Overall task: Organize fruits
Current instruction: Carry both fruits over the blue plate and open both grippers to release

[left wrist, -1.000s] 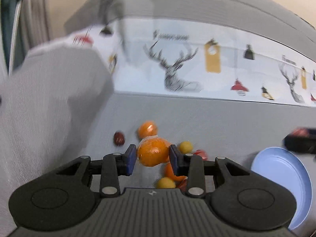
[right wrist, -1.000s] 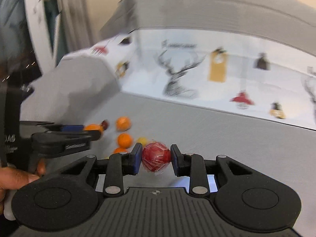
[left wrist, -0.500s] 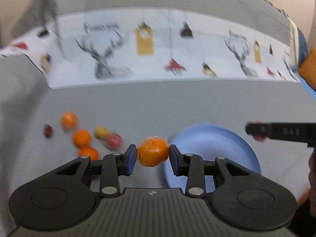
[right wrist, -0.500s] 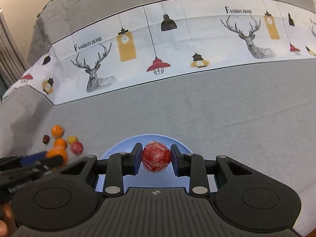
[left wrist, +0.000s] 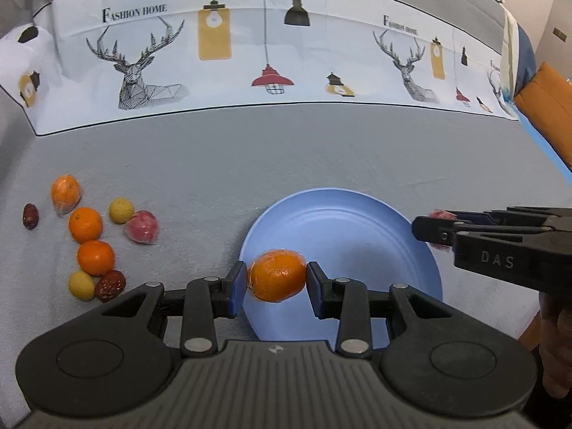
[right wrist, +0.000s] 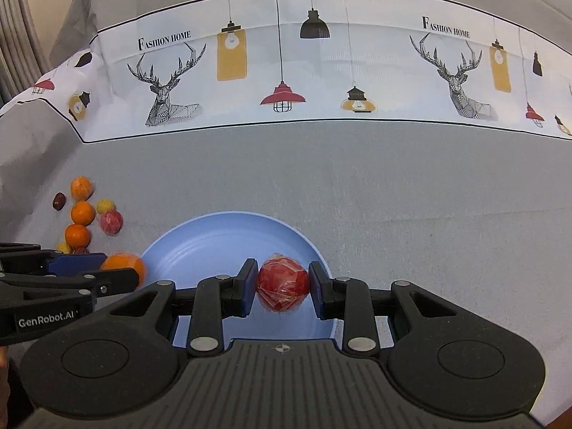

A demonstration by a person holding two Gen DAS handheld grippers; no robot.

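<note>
Meanwhile left gripper (left wrist: 276,282) clamps orange (left wrist: 277,276) at blue plate (left wrist: 357,221) rim; right gripper (right wrist: 283,289) clamps red fruit (right wrist: 283,287) above plate.

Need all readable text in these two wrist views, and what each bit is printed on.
"FASHION HOME": printed band of the tablecloth, beside the deer, twice in each view.
"DAS": side of the right gripper, seen from the left wrist view.
"GenRobot.AI": side of the left gripper, seen from the right wrist view.
A third cloth print at the far right of the left wrist view is too small to read.
Nothing readable on the wrapped fruits or the blue plate.
</note>
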